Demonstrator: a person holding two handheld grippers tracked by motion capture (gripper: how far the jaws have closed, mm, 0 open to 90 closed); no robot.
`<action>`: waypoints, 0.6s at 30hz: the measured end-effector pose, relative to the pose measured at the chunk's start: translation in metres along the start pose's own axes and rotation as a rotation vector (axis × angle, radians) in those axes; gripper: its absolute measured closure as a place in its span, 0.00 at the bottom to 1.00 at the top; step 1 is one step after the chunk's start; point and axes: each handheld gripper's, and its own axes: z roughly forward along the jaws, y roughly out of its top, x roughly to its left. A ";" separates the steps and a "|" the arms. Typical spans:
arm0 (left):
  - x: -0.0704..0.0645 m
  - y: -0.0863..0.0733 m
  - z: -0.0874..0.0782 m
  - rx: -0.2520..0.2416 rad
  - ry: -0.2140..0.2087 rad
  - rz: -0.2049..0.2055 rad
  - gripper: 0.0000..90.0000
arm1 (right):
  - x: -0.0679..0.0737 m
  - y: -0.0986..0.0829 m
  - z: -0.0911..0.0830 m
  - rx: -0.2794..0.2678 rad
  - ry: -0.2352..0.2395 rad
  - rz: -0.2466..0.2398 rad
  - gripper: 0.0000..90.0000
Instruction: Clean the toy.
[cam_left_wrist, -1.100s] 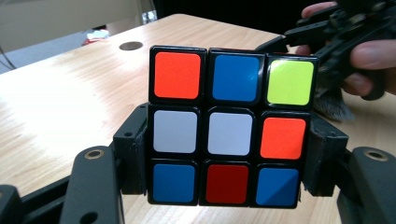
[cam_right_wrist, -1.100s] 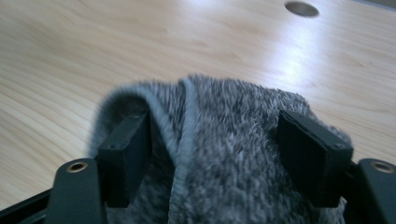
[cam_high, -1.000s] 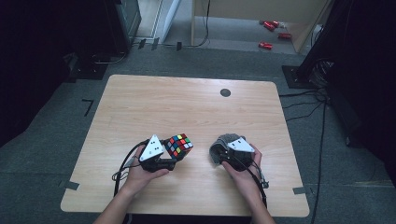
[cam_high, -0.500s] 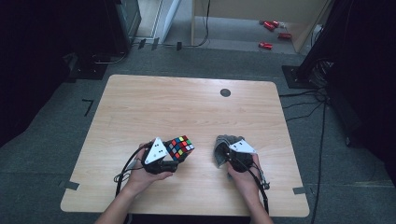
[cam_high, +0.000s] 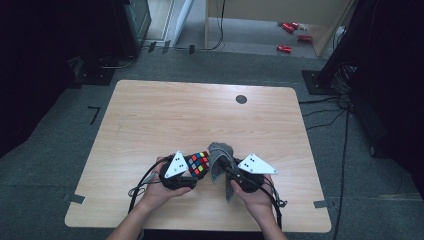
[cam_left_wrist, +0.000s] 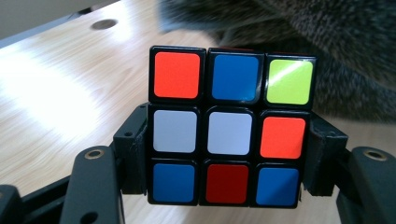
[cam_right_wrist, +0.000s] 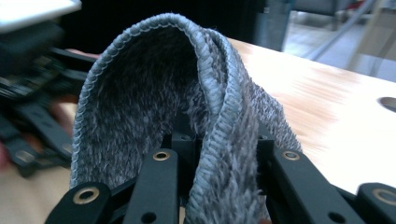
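Clamping the puzzle cube (cam_left_wrist: 227, 126) by its middle layer, our left hand-held gripper (cam_high: 186, 176) has one jaw pressed on each side face. Just beside the cube, our right hand-held gripper (cam_high: 231, 177) is clenched on a folded grey cloth (cam_right_wrist: 187, 121), which arches up over the jaws and hangs against the cube's far side. Both sit over the near edge of the tabletop (cam_high: 165, 115), well apart from the dark round hole (cam_high: 241, 99) beyond the cube.

We judge the cube rigid, light and smooth-faced, likely to twist if pinched off-centre, so opposite flat faces are the place to hold. The cloth is soft and limp; a pinch on its fold suits it.

The left gripper view gives each sticker's colour; the high view shows how both hands stand together.
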 end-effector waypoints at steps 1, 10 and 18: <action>-0.003 0.001 0.002 -0.006 -0.014 0.008 0.38 | 0.001 0.000 0.000 -0.002 0.014 0.006 0.81; -0.009 0.005 0.004 -0.037 -0.047 0.022 0.39 | -0.003 -0.009 0.005 0.050 0.016 0.064 0.80; -0.010 0.006 0.003 -0.053 -0.061 0.000 0.39 | 0.014 0.004 0.003 0.011 0.023 0.022 0.80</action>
